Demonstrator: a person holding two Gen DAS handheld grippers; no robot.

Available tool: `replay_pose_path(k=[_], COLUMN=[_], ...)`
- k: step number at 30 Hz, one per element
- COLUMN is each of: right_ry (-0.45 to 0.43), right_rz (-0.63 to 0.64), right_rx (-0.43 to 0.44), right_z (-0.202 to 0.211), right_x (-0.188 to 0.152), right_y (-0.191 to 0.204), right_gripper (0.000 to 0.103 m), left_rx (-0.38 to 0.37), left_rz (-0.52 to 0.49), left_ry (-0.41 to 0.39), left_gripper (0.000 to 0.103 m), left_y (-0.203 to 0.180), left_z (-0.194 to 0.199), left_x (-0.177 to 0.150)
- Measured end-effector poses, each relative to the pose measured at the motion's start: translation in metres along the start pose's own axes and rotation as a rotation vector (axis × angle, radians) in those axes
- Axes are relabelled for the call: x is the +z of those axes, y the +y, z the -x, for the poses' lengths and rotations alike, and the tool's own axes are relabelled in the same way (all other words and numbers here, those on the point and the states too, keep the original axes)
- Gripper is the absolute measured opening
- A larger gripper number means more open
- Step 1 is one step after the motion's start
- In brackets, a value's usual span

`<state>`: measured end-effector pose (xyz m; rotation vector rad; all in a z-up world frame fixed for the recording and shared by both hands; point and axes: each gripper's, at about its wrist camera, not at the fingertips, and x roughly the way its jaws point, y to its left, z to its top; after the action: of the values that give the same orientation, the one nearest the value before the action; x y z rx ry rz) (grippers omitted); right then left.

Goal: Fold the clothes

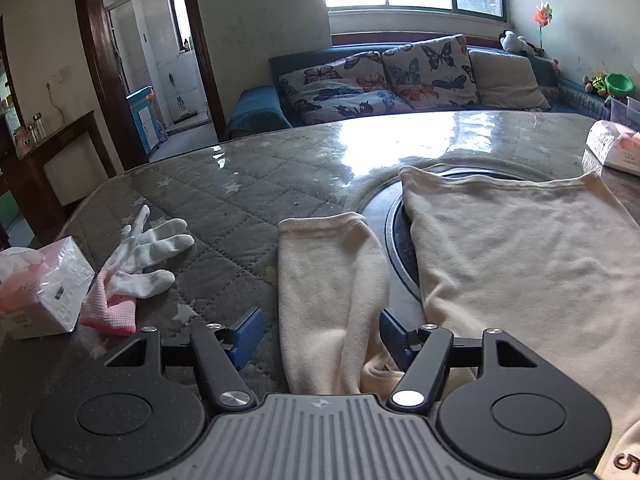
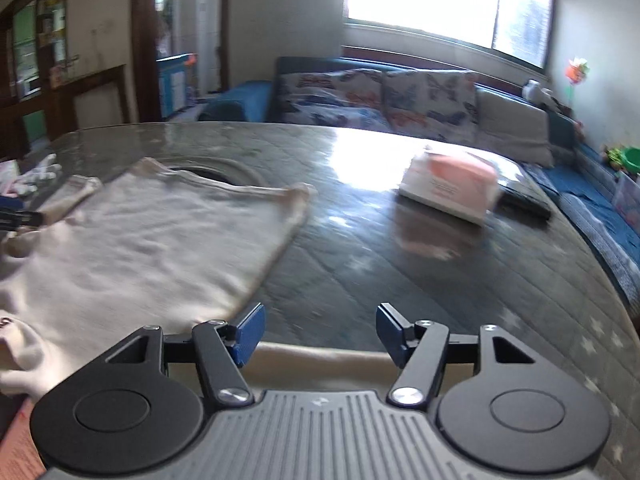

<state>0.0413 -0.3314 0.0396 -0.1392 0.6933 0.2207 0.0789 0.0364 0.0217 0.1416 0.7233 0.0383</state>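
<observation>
daylight from a wide window floods a living room with a blue sofa (image 1: 256, 108) and butterfly cushions (image 1: 372, 84) behind a round table (image 1: 224, 184) under a quilted grey cover and glossy clear sheet. a cream shirt (image 1: 520, 248) lies spread on the table, its hem toward twelve o'clock, over a dark round inset (image 1: 394, 224) in the tabletop. one sleeve (image 1: 328, 280) runs from the left gripper (image 1: 320, 336) out toward twelve o'clock. that gripper's blue pads (image 1: 248, 332) stand spread, the sleeve cloth lying between them and not pinched. white gloves (image 1: 152, 252) and a tissue pack (image 1: 44, 284) sit at nine o'clock, clear of the work.

in the blurred right wrist view, the right gripper (image 2: 320, 334) is spread too, with nothing between its pads; a strip of cream cloth (image 2: 320, 356) lies just below them at six o'clock, and the shirt body sits at ten o'clock. a tissue box (image 2: 452, 184) rests at one o'clock.

the step looks like folding the sleeves in. it would go best by closing the left pads low on the sleeve near the shoulder seam, lifting only slightly, and carrying it across the body so the fold lies flat. the slick sheet may let the shirt slide.
</observation>
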Motion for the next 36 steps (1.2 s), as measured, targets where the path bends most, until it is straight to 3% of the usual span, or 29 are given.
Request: replay_pose_path(k=[3, 7, 10, 12, 15, 23, 25, 27, 29, 36], right_ry=[-0.004, -0.002, 0.002, 0.005, 0.018, 0.068, 0.075, 0.078, 0.080, 0.085], right_rz=[0.048, 0.114, 0.164, 0.193, 0.234, 0.279, 0.273, 0.271, 0.272, 0.270], right_rx=[0.043, 0.098, 0.143, 0.170, 0.207, 0.266, 0.271, 0.268, 0.268, 0.265], right_z=[-0.005, -0.013, -0.021, -0.026, -0.035, -0.049, -0.050, -0.051, -0.051, -0.051], right_x=[0.009, 0.019, 0.024, 0.026, 0.025, 0.015, 0.015, 0.015, 0.015, 0.015], right_y=[0.020, 0.045, 0.065, 0.077, 0.094, 0.116, 0.117, 0.117, 0.117, 0.117], right_gripper=[0.067, 0.070, 0.071, 0.071, 0.074, 0.075, 0.076, 0.078, 0.079, 0.081], left_rx=[-0.013, -0.027, -0.044, -0.044, -0.039, -0.004, 0.003, 0.009, 0.014, 0.000], left_rz=[-0.004, 0.004, -0.002, -0.009, 0.006, 0.003, 0.003, 0.001, -0.011, -0.040], left_ry=[0.004, -0.007, -0.015, -0.022, -0.026, -0.020, -0.017, -0.024, -0.038, -0.037], left_gripper=[0.067, 0.056, 0.040, 0.023, 0.015, 0.018, 0.023, 0.043, 0.050, 0.050], left_y=[0.000, 0.005, 0.006, 0.007, 0.012, 0.023, 0.022, 0.020, 0.015, 0.003], left_z=[-0.005, -0.007, -0.006, -0.005, -0.004, 0.005, 0.005, 0.006, 0.005, -0.012], left_x=[-0.001, -0.002, -0.003, -0.004, -0.006, -0.008, -0.006, -0.002, 0.003, 0.020])
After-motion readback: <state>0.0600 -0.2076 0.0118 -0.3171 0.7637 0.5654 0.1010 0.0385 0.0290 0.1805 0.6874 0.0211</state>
